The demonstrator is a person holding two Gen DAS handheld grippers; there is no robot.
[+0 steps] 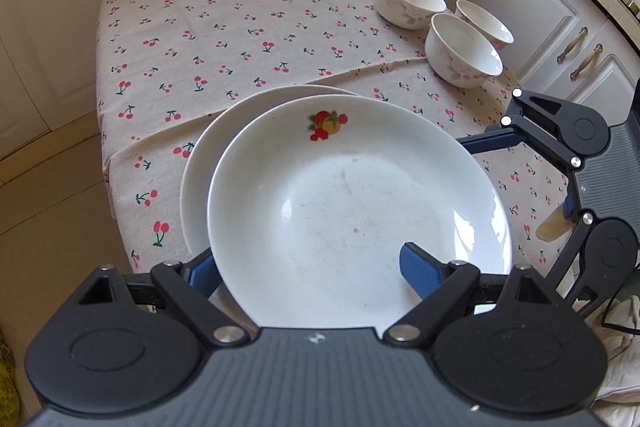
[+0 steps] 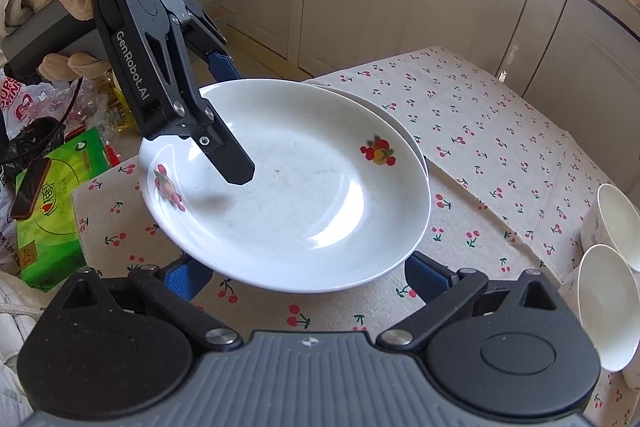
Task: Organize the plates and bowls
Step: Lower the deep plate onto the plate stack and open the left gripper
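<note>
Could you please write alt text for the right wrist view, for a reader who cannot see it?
The left gripper straddles the rim of a white fruit-printed plate lying on a second plate, on a cherry-print tablecloth. White bowls sit at the right edge.

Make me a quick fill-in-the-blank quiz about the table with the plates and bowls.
1. The tablecloth is printed with small red ___.
2. Past the plates stand ___ white bowls.
3. The fruit-printed plate lies on top of another white ___.

Missing words: cherries; three; plate.
</note>
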